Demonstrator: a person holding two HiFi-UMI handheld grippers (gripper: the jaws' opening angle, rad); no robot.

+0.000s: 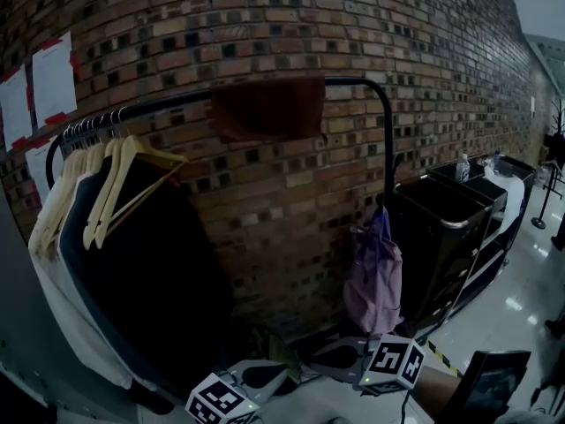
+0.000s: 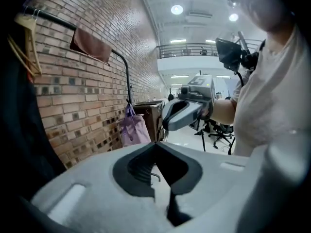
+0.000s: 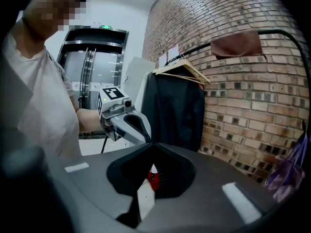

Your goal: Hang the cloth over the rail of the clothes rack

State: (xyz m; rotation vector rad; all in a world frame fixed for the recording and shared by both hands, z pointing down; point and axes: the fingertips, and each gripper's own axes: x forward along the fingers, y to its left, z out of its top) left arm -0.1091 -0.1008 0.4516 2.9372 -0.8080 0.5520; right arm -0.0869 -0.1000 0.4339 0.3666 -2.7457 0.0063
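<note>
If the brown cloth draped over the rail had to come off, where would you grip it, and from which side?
Likely the free bottom edge of the brown cloth, approached from the front and below: it hangs as a flat flap over the rail, with the brick wall behind.

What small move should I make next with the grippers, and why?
Probably none beyond easing both back: the brown cloth already drapes over the rail, clear of both grippers, and the left gripper and right gripper are shut and empty.
</note>
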